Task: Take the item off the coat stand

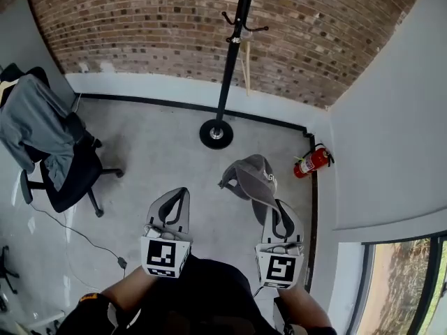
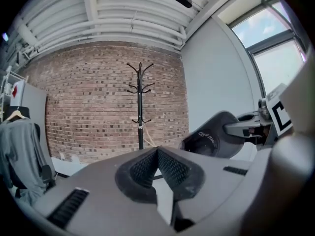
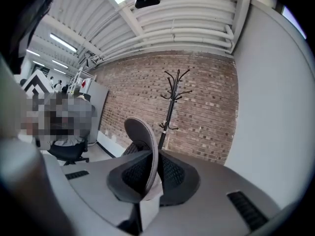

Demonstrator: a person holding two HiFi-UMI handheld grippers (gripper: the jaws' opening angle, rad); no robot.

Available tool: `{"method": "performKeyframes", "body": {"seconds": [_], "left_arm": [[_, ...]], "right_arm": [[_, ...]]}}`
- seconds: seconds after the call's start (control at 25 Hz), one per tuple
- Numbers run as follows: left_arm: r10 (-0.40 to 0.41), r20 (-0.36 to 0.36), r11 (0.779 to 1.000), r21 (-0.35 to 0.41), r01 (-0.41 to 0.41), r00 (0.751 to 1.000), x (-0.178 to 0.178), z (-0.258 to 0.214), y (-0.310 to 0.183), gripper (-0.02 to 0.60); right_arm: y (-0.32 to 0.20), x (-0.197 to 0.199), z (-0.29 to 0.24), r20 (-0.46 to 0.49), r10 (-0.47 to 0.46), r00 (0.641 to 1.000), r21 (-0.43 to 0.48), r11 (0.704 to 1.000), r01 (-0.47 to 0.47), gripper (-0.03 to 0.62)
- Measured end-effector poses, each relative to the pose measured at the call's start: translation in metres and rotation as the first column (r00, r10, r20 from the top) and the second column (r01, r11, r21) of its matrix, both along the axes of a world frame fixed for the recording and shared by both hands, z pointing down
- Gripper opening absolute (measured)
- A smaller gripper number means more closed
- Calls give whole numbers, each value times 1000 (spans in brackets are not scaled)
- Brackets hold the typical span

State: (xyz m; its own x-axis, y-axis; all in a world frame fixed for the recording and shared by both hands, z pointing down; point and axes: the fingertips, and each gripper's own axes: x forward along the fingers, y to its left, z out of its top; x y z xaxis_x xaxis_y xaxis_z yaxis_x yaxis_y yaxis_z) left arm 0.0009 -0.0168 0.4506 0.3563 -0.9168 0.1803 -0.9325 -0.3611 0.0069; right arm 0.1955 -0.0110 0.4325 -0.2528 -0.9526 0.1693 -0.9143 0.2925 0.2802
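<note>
Cap [image 1: 251,176], grey fabric, curved brim

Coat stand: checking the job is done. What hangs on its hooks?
The coat stand's hooks look bare; only a pale cord hangs by the pole. The cap is in the right gripper. Nothing hides the hooks.

The right gripper [image 1: 278,209] grips a grey cap [image 1: 253,176] by its brim.

Matt cloth cap [image 1: 253,176]; black metal coat stand [image 1: 230,68]; rough brick wall [image 1: 140,26].
</note>
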Motion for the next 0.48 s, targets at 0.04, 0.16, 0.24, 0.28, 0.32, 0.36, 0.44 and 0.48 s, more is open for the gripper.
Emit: {"method": "performKeyframes", "body": {"seconds": [0.04, 0.16, 0.24, 0.28, 0.32, 0.36, 0.44, 0.48], "left_arm": [[-14, 10, 1000, 3, 14, 1000, 6, 0, 16, 18], [-36, 23, 999, 0, 36, 999, 23, 1, 64, 18], [-38, 31, 999, -9, 38, 999, 34, 3, 91, 18], [-40, 40, 999, -15, 41, 998, 37, 4, 102, 18], [-43, 49, 999, -22, 44, 998, 38, 5, 111, 18], [-46, 57, 999, -26, 48, 997, 38, 6, 119, 18], [-53, 68, 998, -30, 55, 996, 35, 6, 131, 18], [-56, 70, 998, -30, 58, 996, 32, 5, 137, 18]], "right_arm": [[14, 7, 4, 10, -13, 1000, -4, 1000, 13, 32], [54, 21, 12, 36, -59, 998, 3, 998, 59, 32], [76, 29, 12, 53, -82, 995, 7, 997, 82, 32], [86, 31, 11, 60, -90, 994, 7, 996, 90, 32], [95, 33, 10, 64, -97, 993, 8, 995, 97, 32], [103, 33, 9, 68, -103, 992, 9, 995, 102, 32], [119, 32, 9, 71, -108, 992, 3, 994, 108, 32], [127, 31, 9, 70, -106, 992, -7, 994, 107, 32]]}}
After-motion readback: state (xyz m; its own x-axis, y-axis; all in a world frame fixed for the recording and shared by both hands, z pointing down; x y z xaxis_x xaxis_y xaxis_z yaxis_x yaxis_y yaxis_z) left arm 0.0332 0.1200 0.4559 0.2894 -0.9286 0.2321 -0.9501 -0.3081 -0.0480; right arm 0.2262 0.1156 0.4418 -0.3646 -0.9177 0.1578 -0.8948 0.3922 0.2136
